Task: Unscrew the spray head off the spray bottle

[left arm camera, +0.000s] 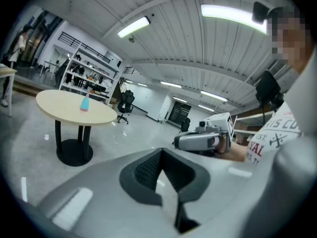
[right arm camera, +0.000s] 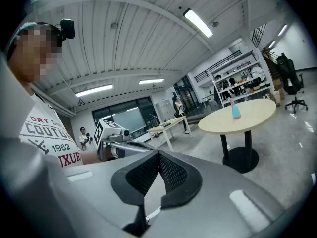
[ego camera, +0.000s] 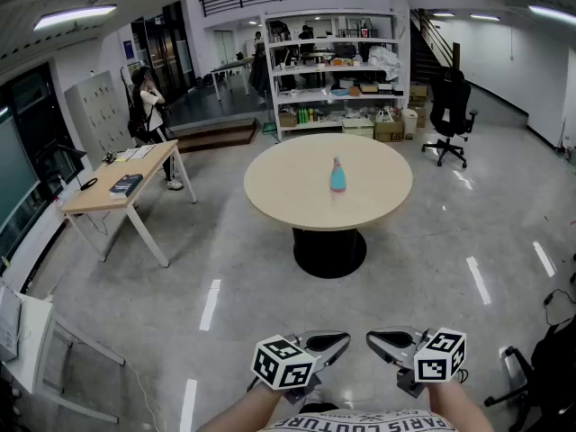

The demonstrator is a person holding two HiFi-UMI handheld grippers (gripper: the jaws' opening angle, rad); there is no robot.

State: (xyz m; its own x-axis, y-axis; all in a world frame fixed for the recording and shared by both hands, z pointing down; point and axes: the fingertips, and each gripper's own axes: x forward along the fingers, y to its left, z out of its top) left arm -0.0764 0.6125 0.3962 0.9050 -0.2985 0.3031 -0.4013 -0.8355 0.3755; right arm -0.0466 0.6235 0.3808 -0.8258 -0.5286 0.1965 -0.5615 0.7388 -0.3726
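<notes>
— Grey glossy floor [ego camera: 225,282] all round, shelves [ego camera: 333,70] against the far wall. How do the fingers stand?

— Closed, both pairs, on nothing. The left gripper [left arm camera: 162,155] view has its dark fingers [left arm camera: 144,171] met at the tips. The right gripper [right arm camera: 158,156] view shows its fingers [right arm camera: 176,175] the same way.

— And the bottle?

— The bottle [ego camera: 337,176] stands upright near the middle of the round worktop [ego camera: 270,196], well apart from both grippers. Bare floor lies between it and them.

— What does each camera add?

— Only the head view shows the two grippers side by side at the bottom edge, tips nearly facing each other. From the left one, the right gripper [left arm camera: 200,140] shows side-on just beside a printed shirt [left arm camera: 270,135], with the bottle [left arm camera: 85,103] small at far left. From the right one, the left gripper [right arm camera: 111,139] shows, with the bottle [right arm camera: 236,110] off to the right. Both gripper views take in the ceiling lights [left arm camera: 233,15]. The head view alone gives the chair [ego camera: 448,106] and a person [ego camera: 148,106] standing far left.
</notes>
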